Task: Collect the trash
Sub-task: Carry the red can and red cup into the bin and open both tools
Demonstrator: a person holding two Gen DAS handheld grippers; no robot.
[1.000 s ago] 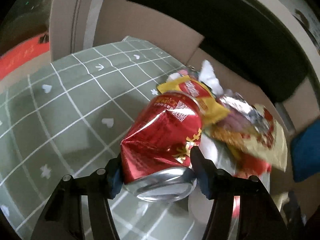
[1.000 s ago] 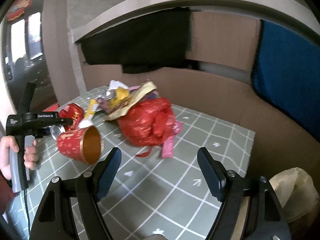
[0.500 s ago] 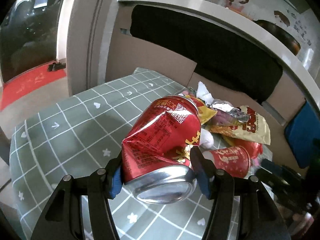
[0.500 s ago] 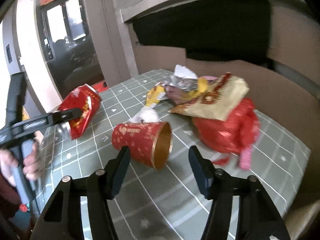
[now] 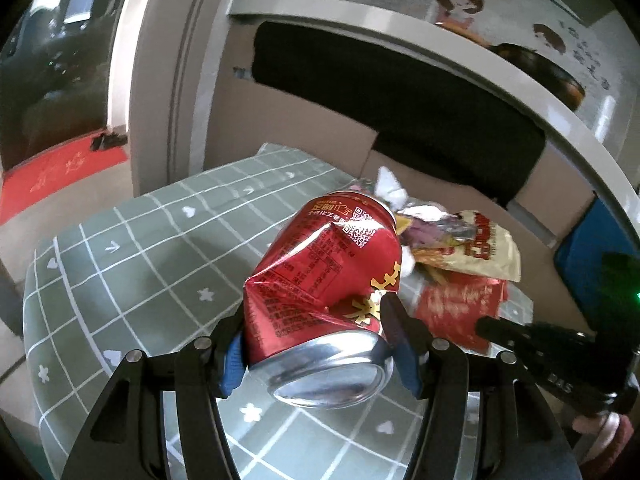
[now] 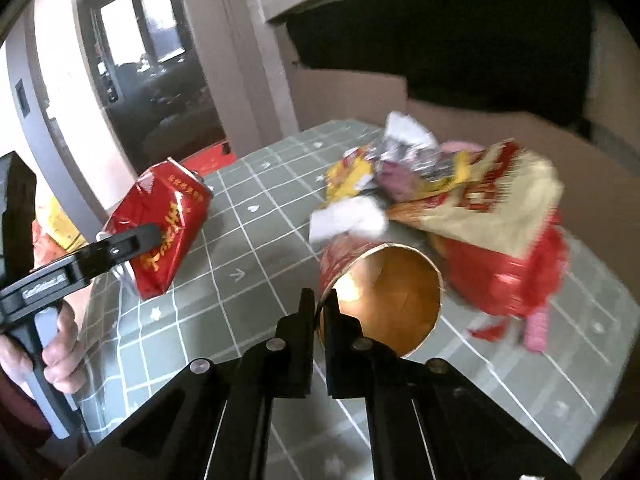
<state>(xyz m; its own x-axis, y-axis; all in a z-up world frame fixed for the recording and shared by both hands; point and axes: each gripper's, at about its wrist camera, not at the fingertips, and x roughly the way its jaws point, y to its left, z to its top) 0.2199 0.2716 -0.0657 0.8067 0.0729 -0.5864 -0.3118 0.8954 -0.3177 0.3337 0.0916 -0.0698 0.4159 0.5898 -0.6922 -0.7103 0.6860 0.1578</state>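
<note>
The left gripper (image 5: 316, 344) is holding a crushed red can (image 5: 324, 280) above the checked tablecloth (image 5: 132, 248). At six o'clock in the right wrist view, the right gripper (image 6: 318, 312) is pinching the paper cup (image 6: 380, 292) by its rim, with wrappers (image 6: 460, 196) piled at two o'clock. Both pickups appear made; the next move likely calls for carrying them to a bin, which is not in view.

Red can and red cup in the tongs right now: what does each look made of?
Red can: thin metal, likely aluminium, with a glossy printed skin; its wall is sharply creased and dented, and the bare end is shiny silver. It sits between the left tongs.

Red cup: looks like paper, printed red outside with a gold, slightly shiny lining and a thin rim, which the right tongs pinch.
</note>
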